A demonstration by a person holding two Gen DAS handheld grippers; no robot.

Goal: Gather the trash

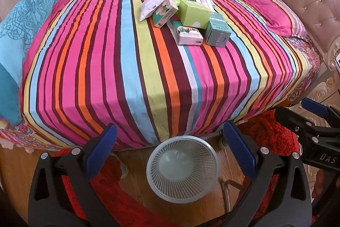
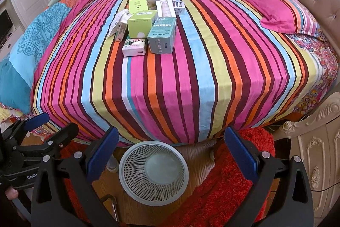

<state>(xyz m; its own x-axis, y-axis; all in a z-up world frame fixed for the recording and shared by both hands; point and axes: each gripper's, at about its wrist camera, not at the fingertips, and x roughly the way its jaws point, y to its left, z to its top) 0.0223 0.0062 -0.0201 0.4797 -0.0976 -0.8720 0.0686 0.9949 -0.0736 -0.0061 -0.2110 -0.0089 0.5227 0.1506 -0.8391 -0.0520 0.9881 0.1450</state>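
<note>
Both tongs gaped wide and empty over the basket.
Your left gripper (image 1: pixel 170 144) and right gripper (image 2: pixel 171 147) hung above the mesh basket (image 2: pixel 153 167) at the bed's near edge; the trash boxes (image 1: pixel 187 16) lay well beyond, mid-bed, nearest box (image 2: pixel 162 35) lengthwise away from you, neither clearly closer.

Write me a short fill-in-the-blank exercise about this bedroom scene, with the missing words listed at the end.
1. The pile of boxes lies on a ____ bedspread.
2. The mesh basket stands on the ____ at the foot of the bed.
3. The left gripper and the right gripper both hold ____.
4. The basket holds ____ of the boxes.

Missing words: striped; floor; nothing; none
</note>
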